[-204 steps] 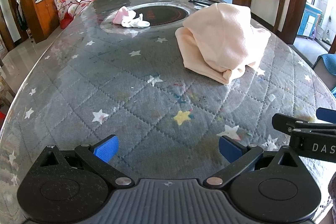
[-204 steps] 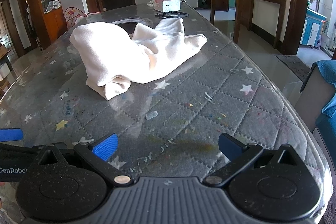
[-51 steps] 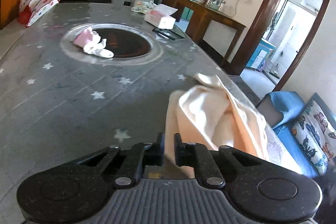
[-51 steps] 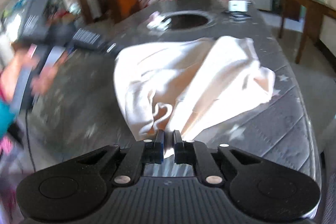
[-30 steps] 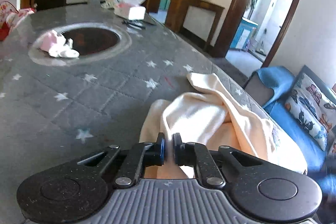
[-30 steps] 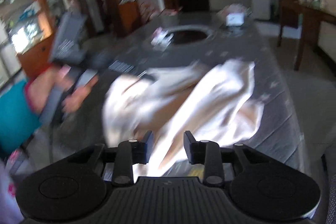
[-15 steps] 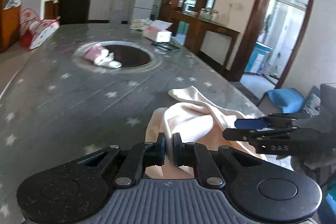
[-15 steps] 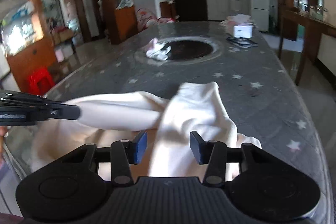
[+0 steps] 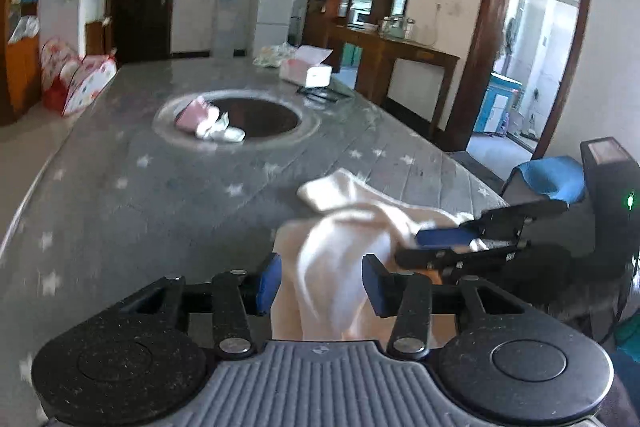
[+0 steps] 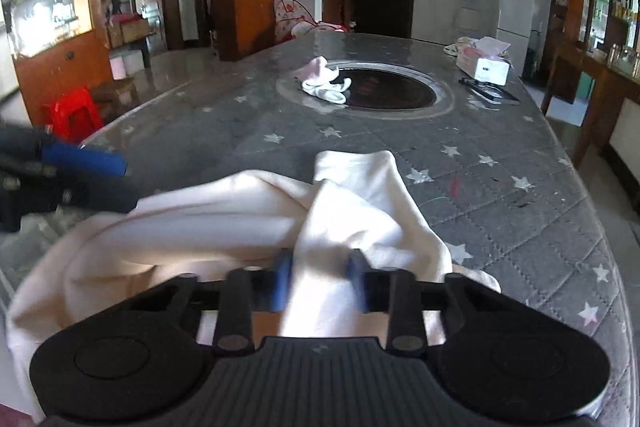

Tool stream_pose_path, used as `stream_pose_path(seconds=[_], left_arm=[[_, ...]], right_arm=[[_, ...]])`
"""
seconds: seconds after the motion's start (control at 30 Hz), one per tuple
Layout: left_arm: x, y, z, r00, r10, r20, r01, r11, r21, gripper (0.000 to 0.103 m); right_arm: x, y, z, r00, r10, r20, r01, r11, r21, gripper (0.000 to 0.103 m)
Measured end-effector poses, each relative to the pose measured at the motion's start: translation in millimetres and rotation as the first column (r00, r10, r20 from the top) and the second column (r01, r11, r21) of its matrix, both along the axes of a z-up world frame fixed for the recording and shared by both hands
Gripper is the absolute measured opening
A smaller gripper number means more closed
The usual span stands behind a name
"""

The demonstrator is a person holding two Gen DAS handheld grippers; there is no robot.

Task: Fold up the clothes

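Observation:
A cream garment (image 9: 344, 227) lies bunched on the near end of the grey star-patterned table (image 9: 120, 207). My left gripper (image 9: 322, 287) has its jaws opening; a fold of the garment hangs between the blue pads (image 9: 270, 287) without being pinched. My right gripper (image 9: 412, 245) reaches in from the right, its fingers around the same bunch. In the right wrist view, the right gripper (image 10: 319, 281) is closing and its pads squeeze a raised fold of the garment (image 10: 224, 227). The left gripper (image 10: 128, 183) shows at the left edge, beside the cloth.
Small pink and white clothes (image 10: 324, 83) lie on the rim of a round dark inset (image 10: 392, 93) mid-table. A tissue box (image 10: 484, 65) and a flat dark device (image 10: 490, 93) sit beyond it. A blue-covered seat (image 9: 548, 179) stands past the table's right edge.
My left jaws, shut on the garment before, have spread apart. My right gripper has pushed forward into the bunch and narrowed its jaws onto a fold.

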State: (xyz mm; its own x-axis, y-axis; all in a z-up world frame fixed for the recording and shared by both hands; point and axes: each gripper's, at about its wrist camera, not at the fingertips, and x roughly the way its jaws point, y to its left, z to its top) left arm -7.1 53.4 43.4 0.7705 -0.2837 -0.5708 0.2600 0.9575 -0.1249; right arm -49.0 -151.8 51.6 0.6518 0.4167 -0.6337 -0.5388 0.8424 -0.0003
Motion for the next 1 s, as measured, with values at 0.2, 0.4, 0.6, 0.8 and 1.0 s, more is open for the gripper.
stream_pose_path(seconds=[0.2, 0.4, 0.6, 0.8, 1.0], left_arm=[[45, -22, -13, 0.998, -0.043, -0.053, 0.046, 0.998, 0.047, 0.048], [69, -43, -21, 0.995, -0.079, -0.060, 0.084, 0.992, 0.093, 0.061], [77, -58, -31, 0.982, -0.175, -0.065, 0.182, 0.975, 0.125, 0.030], [62, -34, -26, 0.992, -0.128, -0.022, 0.128, 0.992, 0.020, 0.006], [31, 33, -4, 0.996, 0.079, 0.031, -0.076, 0.993, -0.090, 0.005]], right_arm=[[-9, -16, 15, 0.997, -0.033, 0.066, 0.031, 0.999, 0.029, 0.003], [-12, -47, 25, 0.985, -0.136, 0.105, 0.132, 0.990, 0.041, 0.002], [-15, -76, 27, 0.963, -0.243, 0.114, 0.237, 0.969, 0.064, 0.002], [-13, -104, 26, 0.925, -0.361, 0.118, 0.351, 0.931, 0.099, 0.002], [-23, -139, 21, 0.857, -0.503, 0.114, 0.495, 0.864, 0.092, 0.002]])
